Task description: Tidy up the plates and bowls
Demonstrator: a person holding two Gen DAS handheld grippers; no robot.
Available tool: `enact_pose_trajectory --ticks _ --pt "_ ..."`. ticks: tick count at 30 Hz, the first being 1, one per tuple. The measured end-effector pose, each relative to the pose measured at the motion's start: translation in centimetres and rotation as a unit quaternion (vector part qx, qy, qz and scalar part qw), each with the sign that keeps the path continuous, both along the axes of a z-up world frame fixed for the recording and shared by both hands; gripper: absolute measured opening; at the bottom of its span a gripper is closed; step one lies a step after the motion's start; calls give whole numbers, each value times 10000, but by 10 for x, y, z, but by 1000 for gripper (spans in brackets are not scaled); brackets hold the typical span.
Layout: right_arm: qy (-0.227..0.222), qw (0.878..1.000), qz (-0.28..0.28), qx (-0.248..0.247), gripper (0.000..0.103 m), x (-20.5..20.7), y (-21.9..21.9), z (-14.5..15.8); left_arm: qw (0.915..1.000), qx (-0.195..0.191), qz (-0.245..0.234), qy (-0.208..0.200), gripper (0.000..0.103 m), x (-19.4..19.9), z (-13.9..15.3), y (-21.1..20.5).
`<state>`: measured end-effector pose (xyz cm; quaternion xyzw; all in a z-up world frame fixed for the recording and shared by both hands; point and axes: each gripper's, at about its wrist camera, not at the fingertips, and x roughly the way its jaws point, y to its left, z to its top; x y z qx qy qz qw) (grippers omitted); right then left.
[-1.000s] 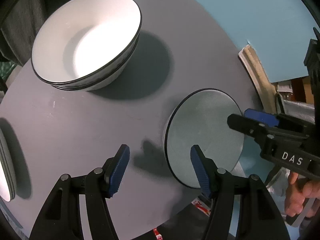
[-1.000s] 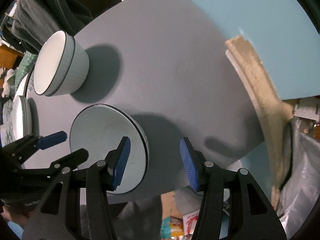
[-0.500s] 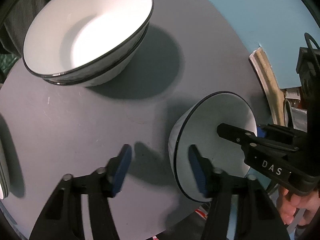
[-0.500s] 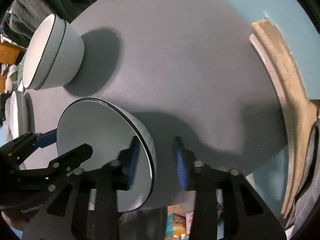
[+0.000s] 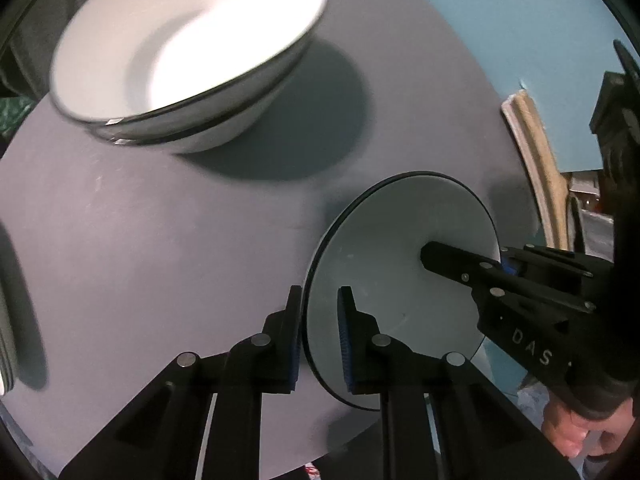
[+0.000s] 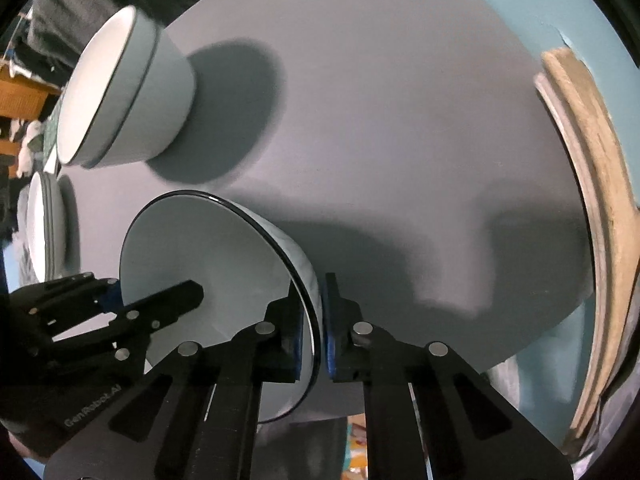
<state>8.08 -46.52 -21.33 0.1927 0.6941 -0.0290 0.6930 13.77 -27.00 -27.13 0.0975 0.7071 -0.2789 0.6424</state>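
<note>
A small pale bowl with a dark rim (image 5: pixel 400 264) sits near the front edge of the round grey table (image 5: pixel 160 240). My left gripper (image 5: pixel 318 336) is shut on its left rim. My right gripper (image 6: pixel 310 328) is shut on the opposite rim of the same bowl (image 6: pixel 208 252). Each gripper shows in the other's view: the right one (image 5: pixel 500 264), the left one (image 6: pixel 116 300). Two stacked white bowls (image 5: pixel 188 52) stand at the back left, also in the right wrist view (image 6: pixel 120 88).
A stack of plates (image 6: pixel 44 224) lies at the table's left edge, its rim also in the left wrist view (image 5: pixel 6 340). A tan wooden piece (image 6: pixel 592 184) leans beyond the table's right edge, against a blue wall (image 5: pixel 500 20).
Both grippers went from open to shut on the small bowl's rim, one on each side. The bowl has tipped up from flat, and the left view has moved closer to the stacked bowls.
</note>
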Motion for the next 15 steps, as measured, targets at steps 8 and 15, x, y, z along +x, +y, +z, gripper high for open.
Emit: enact_pose_trajectory --ticks 8,15 --pt "-29 9993 361 52 9 17 38 4 9995 86 277 -136 16 1 8 39" --pt "5 9971 763 3 9 25 77 8 9976 162 647 -182 16 -7 7 63"
